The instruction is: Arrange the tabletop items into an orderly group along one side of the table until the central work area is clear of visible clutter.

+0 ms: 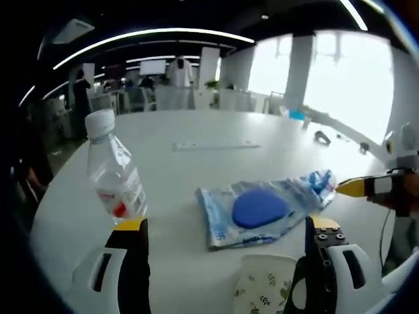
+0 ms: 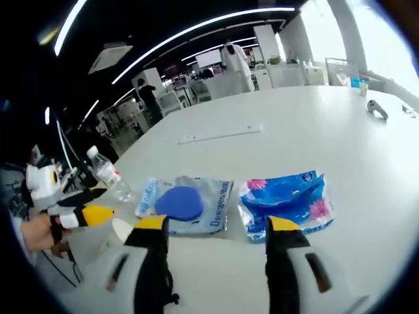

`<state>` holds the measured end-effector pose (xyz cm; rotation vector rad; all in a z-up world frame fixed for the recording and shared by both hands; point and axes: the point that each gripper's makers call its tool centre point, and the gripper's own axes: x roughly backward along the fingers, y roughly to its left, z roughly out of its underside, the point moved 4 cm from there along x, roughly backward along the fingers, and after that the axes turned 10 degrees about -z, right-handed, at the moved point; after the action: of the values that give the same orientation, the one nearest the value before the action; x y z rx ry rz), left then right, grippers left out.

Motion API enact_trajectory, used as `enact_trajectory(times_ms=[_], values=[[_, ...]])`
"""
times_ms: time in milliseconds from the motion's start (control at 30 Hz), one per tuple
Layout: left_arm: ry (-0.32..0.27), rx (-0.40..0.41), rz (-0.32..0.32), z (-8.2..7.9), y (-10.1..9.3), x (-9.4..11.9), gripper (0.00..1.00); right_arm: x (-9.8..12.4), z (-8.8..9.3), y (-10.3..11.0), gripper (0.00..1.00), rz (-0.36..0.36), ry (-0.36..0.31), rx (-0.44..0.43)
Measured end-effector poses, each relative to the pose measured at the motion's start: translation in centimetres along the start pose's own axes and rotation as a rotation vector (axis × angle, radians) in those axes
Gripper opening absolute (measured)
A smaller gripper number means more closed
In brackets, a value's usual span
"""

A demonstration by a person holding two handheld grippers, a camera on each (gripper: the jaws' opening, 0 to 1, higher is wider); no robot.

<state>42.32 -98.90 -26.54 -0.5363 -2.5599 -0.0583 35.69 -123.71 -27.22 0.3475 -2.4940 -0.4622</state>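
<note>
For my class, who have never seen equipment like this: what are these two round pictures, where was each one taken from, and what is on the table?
A person holds a two-jaw gripper in each hand, and a fisheye camera rides on each. The left gripper view looks along the left gripper; the right gripper view looks along the right gripper. Both grippers are open and hold nothing. On the round white table stand a clear water bottle and a paper cup with a leaf print. A pale plastic packet lies flat with a blue disc on it. Beside it lies a bright blue plastic packet.
</note>
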Motion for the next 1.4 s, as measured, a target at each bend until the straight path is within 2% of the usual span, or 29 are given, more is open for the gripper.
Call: enact_trajectory(times_ms=[533,900,1100,1400], values=[[0.007,0.013,-0.034,1.1,2.2,3.5,0.96,1.4,0.8,0.2,0.59,-0.015,0.03,0.024],[0.001,0.037,-0.044,2.0,3.5,5.7,0.96,2.0,1.6,1.1,0.58,-0.041,0.055,0.048],[0.003,0.042,-0.048,2.5,4.6,6.4,0.96,2.0,2.3,1.4,0.58,-0.05,0.08,0.055],[-0.009,0.045,-0.032,2.6,4.7,6.7,0.96,2.0,2.7,2.0,0.57,-0.063,0.102,0.077]])
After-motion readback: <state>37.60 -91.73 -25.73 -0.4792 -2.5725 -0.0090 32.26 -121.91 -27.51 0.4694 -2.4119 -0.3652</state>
